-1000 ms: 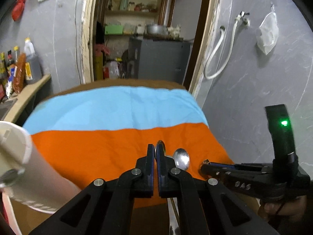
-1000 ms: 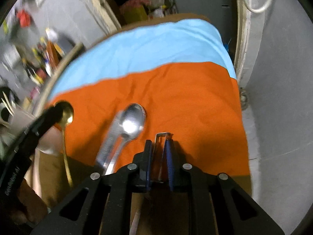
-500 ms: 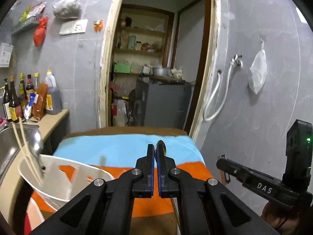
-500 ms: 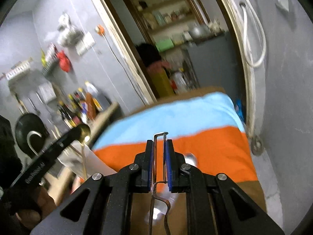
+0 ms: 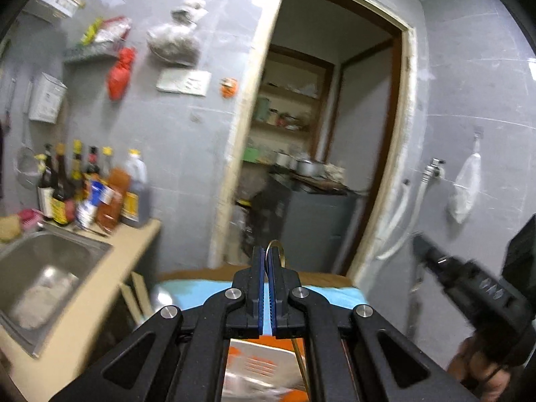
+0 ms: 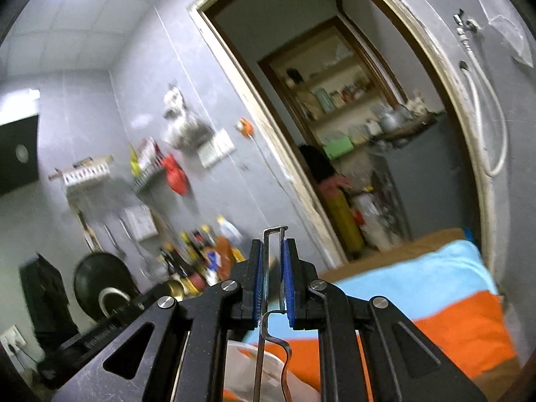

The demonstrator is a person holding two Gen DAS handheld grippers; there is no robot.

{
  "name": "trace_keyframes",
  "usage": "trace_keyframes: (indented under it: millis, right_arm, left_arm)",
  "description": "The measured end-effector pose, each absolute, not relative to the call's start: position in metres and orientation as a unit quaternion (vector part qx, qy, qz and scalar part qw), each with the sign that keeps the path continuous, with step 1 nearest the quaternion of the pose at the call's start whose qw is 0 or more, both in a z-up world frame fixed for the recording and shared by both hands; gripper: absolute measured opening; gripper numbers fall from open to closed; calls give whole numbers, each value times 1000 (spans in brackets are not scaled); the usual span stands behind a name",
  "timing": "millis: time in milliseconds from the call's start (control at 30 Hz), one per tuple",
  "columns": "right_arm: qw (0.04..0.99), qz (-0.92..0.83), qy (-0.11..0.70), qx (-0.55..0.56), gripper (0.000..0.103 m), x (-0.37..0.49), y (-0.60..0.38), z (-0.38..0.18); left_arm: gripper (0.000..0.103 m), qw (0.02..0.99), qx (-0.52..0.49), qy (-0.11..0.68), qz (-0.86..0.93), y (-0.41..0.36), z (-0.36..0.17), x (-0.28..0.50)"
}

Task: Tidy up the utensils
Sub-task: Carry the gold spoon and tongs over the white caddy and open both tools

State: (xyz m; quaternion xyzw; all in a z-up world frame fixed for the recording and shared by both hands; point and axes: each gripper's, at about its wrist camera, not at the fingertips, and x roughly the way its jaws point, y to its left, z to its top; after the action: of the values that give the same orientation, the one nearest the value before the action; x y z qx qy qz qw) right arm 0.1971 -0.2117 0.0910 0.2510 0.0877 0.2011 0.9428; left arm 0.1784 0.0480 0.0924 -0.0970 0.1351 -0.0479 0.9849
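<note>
The left gripper (image 5: 268, 261) is raised and points toward a doorway (image 5: 321, 140), its blue pads pressed almost together on a thin gold spoon (image 5: 276, 251). The spoon's bowl stands edge-on just past the fingertips, and its slim handle runs down behind the right finger. Below the gripper, seen through the gap in its frame, sits a white slotted holder (image 5: 264, 365) on an orange and blue cloth (image 5: 338, 293). To the left of the gripper lie a steel sink (image 5: 43, 268) and a row of bottles (image 5: 90, 187) on the counter.

The right gripper (image 6: 274, 254) points level at the same doorway, its jaws nearly closed on a bent wire utensil (image 6: 273, 301). The squared wire end pokes out above the fingertips; the wavy part hangs below the pads. The cloth lies below and to the right of it. The left gripper shows low to its left, blurred, with the spoon's gold bowl at its tip.
</note>
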Motion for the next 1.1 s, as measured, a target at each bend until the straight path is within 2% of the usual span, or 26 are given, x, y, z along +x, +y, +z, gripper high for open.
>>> trace_keyframes:
  millis: [200, 400, 733, 1100]
  right_arm:
    - [939, 215, 51, 265, 11, 208, -170, 103]
    - [944, 207, 46, 254, 11, 213, -139, 89]
    - [971, 139, 30, 192, 11, 208, -102, 64]
    - [978, 132, 34, 160, 11, 212, -92, 60]
  left_arm:
    - [3, 989, -91, 117, 19, 104, 90, 194]
    - [3, 989, -86, 103, 54, 131, 72, 210]
    - [3, 992, -74, 90, 57, 121, 34, 225]
    - [3, 992, -65, 103, 43, 114, 20, 224]
